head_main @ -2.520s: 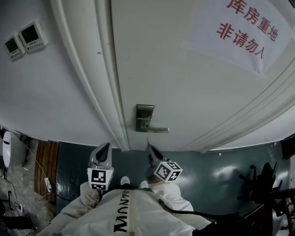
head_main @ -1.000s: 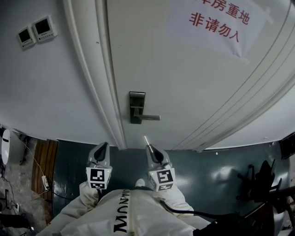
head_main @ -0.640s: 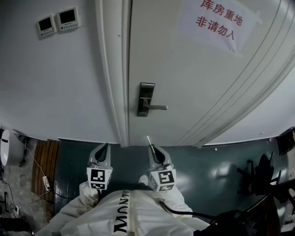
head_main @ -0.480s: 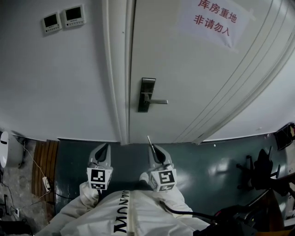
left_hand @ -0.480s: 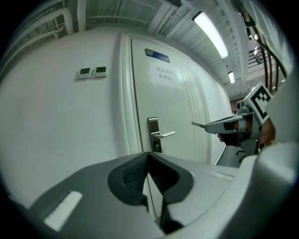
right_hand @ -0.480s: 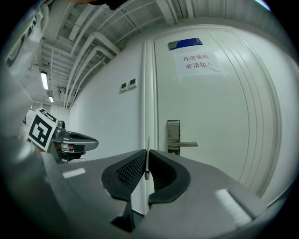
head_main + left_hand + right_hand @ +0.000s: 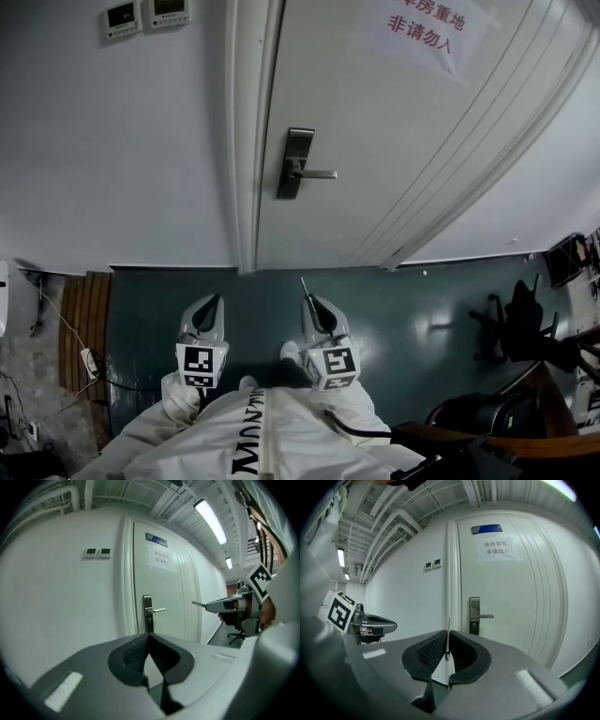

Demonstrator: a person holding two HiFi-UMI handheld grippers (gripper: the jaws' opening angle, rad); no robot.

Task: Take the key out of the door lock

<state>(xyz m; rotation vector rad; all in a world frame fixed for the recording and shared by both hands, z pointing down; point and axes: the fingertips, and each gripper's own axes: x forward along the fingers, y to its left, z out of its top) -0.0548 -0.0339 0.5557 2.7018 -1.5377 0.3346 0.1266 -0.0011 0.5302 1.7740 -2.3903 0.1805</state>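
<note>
— Where's the key?
— In the right gripper [image 7: 448,635]. Its jaws are clamped on the key [image 7: 447,637], and the thin blade sticks up past the tips. It's out of the lock and well apart from the door.
— And the other one?
— The left gripper [image 7: 149,638] has its jaws pressed together with nothing between them. Both are held low, side by side over the dark floor [image 7: 394,300]. Each carries one marker cube [image 7: 330,364], two in all.
— Beyond them?
— One white door [image 7: 394,141], closed, with one metal lock plate [image 7: 295,162] and one lever handle [image 7: 317,172] pointing right.
— Any writing?
— One paper sign [image 7: 497,548] on the door, red characters in two lines: 库房重地, 非请勿入. One blue plate [image 7: 486,528] sits above it, too small to read. Two wall panels [image 7: 123,16] hang left of the frame.
</note>
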